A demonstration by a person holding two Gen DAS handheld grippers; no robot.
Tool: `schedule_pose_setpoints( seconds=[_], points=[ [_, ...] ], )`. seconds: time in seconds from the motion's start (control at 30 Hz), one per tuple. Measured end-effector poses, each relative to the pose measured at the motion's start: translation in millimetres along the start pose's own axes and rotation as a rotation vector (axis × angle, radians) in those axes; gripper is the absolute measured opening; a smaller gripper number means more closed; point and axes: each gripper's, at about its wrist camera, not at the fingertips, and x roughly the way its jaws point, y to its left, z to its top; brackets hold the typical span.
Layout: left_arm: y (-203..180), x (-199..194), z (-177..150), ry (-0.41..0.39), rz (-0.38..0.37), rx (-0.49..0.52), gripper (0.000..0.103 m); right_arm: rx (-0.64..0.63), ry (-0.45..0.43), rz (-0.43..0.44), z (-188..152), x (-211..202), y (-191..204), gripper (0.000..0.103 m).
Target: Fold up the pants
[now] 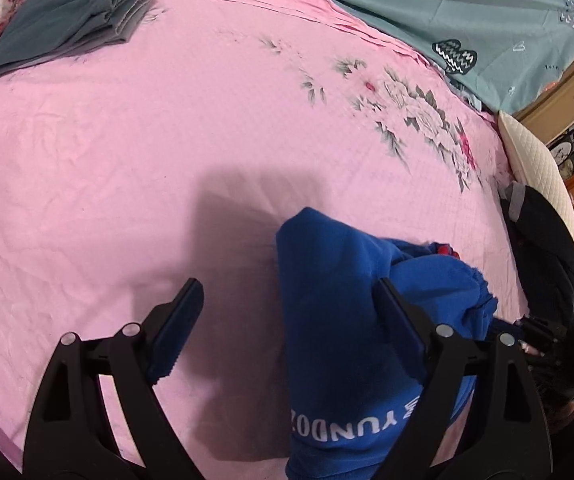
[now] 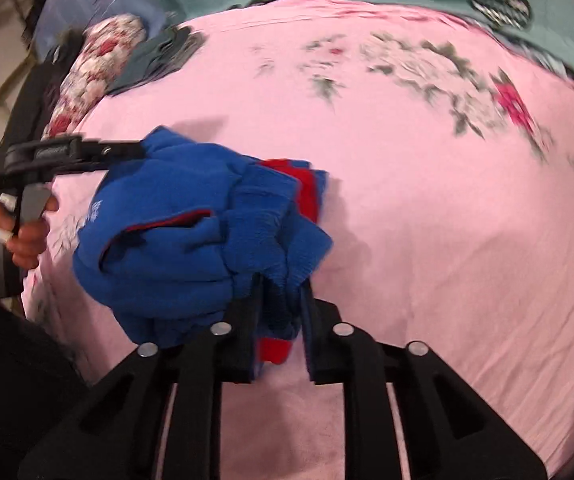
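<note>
Right gripper (image 2: 281, 300): black fingers clamped on a bunched edge of the blue fleece pants with red lining (image 2: 191, 236), red fabric showing between the pads.
Left gripper (image 1: 287, 312): black fingers spread wide apart in its own view, blue cloth draped over the right-hand finger; seen from the right wrist (image 2: 127, 152), tip buried at the upper edge of the bundle, grip there impossible to tell.
Hand (image 2: 23, 236): wrapped round the left gripper's handle, left of the pants.
Pants: gathered in a loose bundle, lifted above the pink bedspread with grey-and-magenta flower print (image 1: 127, 184), white lettering visible on the hanging part.
Bedspread: spread under the pants, shadow cast beside them.
Folded grey-green garment (image 1: 67, 20): lying flat on the bedspread, well apart from the pants, far-left corner.
Teal patterned sheet (image 1: 407, 8): beyond the far edge of the bedspread.
White quilted pillow (image 1: 535, 160): off the right edge of the bedspread.
</note>
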Motion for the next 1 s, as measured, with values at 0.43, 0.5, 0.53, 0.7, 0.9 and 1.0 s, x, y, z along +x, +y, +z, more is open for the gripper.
schedule_pose_setpoints(
  seconds=[0.43,0.5,0.53,0.7,0.9,1.0],
  points=[
    [7,4,4,0.063,-0.043,-0.040,0.090,0.175,-0.043,0.193,37,-5,-23,0.066],
    [4,10,6,0.099,-0.078,-0.040,0.090,0.193,0.030,0.239,43,15,-30,0.066],
    [2,12,6,0.113,-0.088,-0.036,0.090,0.190,0.074,0.252,47,27,-32,0.066],
    [-3,0,-4,0.143,-0.125,0.026,0.090,0.161,0.184,0.312,60,57,-32,0.076],
    [5,-10,-24,0.256,-0.200,0.058,0.090,0.071,0.249,0.358,69,77,-11,0.079],
    [6,-7,-43,0.362,-0.277,0.065,0.090,-0.005,0.249,0.305,70,80,4,0.072]
  ],
)
